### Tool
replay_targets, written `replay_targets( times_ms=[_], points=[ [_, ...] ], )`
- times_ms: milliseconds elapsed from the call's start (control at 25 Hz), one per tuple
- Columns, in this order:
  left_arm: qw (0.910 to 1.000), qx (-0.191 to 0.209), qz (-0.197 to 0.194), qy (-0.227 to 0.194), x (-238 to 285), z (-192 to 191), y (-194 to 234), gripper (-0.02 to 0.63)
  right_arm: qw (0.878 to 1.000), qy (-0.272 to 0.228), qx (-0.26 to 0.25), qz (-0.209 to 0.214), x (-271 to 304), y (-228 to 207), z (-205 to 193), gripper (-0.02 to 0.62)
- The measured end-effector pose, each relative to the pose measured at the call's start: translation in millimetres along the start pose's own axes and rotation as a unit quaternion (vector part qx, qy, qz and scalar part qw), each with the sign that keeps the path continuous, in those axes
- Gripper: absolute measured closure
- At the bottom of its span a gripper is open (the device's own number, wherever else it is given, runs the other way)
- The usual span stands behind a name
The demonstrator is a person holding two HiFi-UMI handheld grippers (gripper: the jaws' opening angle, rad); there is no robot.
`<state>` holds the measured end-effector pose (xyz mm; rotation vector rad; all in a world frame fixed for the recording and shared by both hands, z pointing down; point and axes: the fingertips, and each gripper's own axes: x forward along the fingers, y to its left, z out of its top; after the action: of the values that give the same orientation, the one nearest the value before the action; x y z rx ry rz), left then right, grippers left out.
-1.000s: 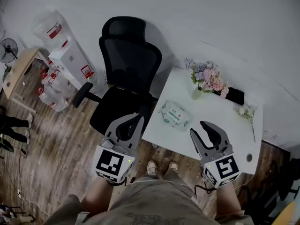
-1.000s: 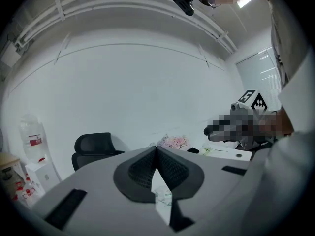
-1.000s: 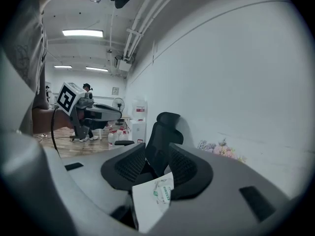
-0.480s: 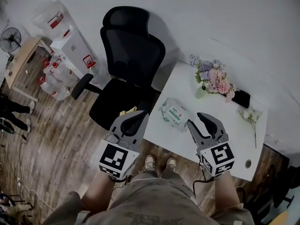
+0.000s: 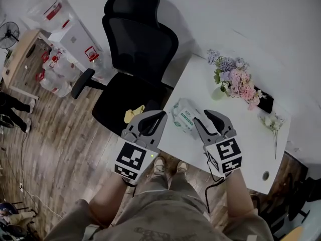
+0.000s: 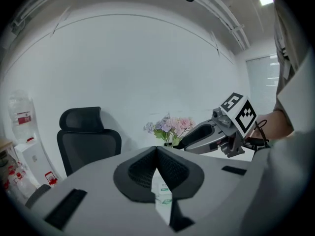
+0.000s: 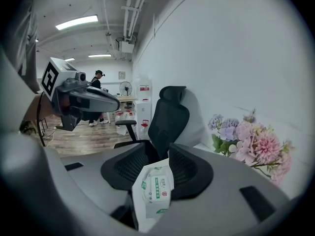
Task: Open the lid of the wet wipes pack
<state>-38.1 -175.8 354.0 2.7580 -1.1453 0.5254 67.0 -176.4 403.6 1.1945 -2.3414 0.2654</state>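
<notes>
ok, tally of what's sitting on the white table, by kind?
White-and-green soft wet wipes pack: 1
Pink-and-lilac flower bouquet in a pale vase: 1
Loose pale flower sprig: 1
Flat black rectangular object: 1
Total: 4

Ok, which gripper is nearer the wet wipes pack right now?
Right. The right gripper, jaws open, hangs at the right edge of the wet wipes pack, which shows between its jaws; the left gripper, shut, is just off the pack's left side.
</notes>
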Motion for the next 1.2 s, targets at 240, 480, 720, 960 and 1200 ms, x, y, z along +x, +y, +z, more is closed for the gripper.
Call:
replay_targets(
  times_ms=[240, 480, 720, 960, 1200],
  points=[
    [0.9990, -0.012, -0.014, 0.040, 30.8, -37.0, 2.7, 0.589, 0.999, 0.040, -0.001, 0.024, 32.2, 6.9, -27.4, 0.425],
    [0.9959, -0.022, -0.032, 0.081, 58.3, -79.4, 0.0, 0.589, 0.996, 0.080, -0.006, 0.043, 61.6, 15.3, -61.6, 0.423],
    [0.9913, -0.034, -0.047, 0.119, 79.3, -121.4, -2.1, 0.589, 0.991, 0.122, -0.026, 0.043, 82.2, 19.6, -101.6, 0.423],
    [0.9852, -0.048, -0.060, 0.154, 100.1, -164.0, -4.7, 0.589, 0.987, 0.152, -0.030, 0.049, 102.8, 24.3, -134.9, 0.423],
    [0.9770, -0.054, -0.075, 0.192, 117.0, -203.5, -9.9, 0.589, 0.983, 0.174, -0.047, 0.045, 120.8, 26.7, -156.1, 0.423]
  ],
)
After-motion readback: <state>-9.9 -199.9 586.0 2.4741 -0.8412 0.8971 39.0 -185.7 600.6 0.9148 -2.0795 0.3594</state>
